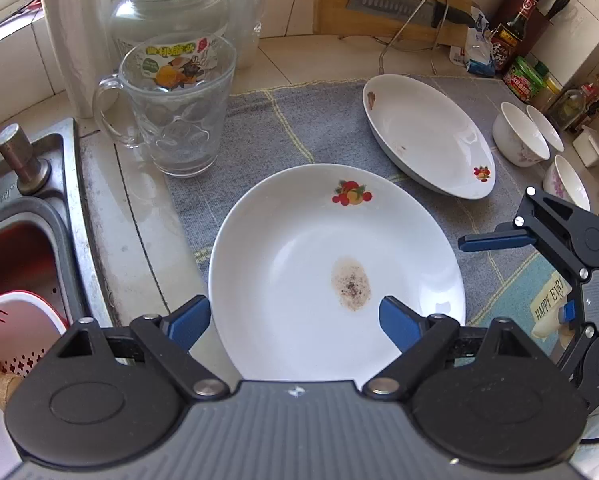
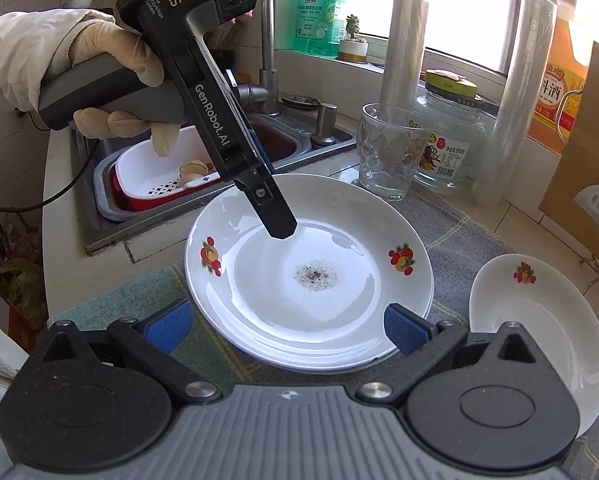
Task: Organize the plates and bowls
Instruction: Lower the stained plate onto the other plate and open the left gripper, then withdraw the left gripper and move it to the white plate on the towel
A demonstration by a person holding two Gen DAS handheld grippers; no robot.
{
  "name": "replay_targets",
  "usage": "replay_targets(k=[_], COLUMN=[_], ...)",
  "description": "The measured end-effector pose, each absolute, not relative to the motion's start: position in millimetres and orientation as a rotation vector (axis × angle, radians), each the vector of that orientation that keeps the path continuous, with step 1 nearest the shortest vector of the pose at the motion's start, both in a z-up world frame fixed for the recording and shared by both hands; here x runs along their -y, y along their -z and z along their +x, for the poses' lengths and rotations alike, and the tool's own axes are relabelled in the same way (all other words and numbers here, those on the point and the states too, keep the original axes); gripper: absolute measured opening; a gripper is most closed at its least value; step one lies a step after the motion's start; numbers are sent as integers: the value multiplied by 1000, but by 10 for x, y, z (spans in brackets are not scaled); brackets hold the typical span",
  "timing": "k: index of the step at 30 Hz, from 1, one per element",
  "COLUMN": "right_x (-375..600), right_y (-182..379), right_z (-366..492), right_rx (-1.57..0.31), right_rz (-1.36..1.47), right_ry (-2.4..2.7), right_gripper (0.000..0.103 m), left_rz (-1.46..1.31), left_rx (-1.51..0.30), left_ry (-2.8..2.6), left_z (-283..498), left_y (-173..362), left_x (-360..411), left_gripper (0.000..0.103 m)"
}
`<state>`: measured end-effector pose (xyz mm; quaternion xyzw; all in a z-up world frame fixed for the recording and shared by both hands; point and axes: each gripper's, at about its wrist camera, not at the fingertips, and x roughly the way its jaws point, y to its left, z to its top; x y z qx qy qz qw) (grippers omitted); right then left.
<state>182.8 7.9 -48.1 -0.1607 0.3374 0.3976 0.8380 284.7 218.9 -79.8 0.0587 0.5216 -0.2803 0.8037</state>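
A white plate [image 1: 299, 248] with fruit prints and a brown stain lies on the grey cloth [image 1: 307, 128]; it also shows in the right wrist view [image 2: 339, 300]. My left gripper [image 1: 295, 320] is open, its jaws astride the plate's near rim. In the right wrist view the left gripper [image 2: 279, 224] hovers over the plate's far side. My right gripper [image 2: 287, 330] is open at the plate's near rim, empty. A second white plate [image 1: 431, 136] lies beyond, and appears at right in the right wrist view [image 2: 539, 344]. Three small white bowls [image 1: 519, 136] stand at the right.
A glass mug [image 1: 175, 112] and a glass jar [image 1: 167, 12] stand at the cloth's left corner. The sink [image 1: 19, 240] with a white colander [image 1: 11, 336] is left. A cutting board with a knife [image 1: 403, 4] leans behind. Sauce bottles [image 1: 511, 36] stand at back right.
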Motion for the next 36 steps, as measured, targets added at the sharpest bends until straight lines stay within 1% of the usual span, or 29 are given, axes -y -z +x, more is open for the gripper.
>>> replay_targets(k=[4, 8, 14, 26, 30, 36], right_x=[-17, 118, 464, 1244, 1389, 1434], right_y=[484, 473, 464, 679, 810, 966], right_z=[1828, 1841, 1884, 2043, 2139, 2284], right_rx=[-719, -728, -741, -779, -804, -813], right_rz=[-335, -321, -310, -248, -212, -233], right_ry=[-800, -728, -590, -414, -412, -436], right_gripper=[103, 103, 103, 103, 103, 103], left_rz=[137, 242, 272, 237, 247, 270], left_rx=[-1053, -933, -838, -843, -844, -862], left_ry=[631, 668, 708, 638, 613, 607], left_z=[2774, 2618, 2503, 2599, 2726, 3017], left_y=[720, 643, 634, 619, 612, 692], left_x=[-2150, -1947, -1632, -1075, -870, -547], left_gripper=[91, 92, 93, 93, 93, 93])
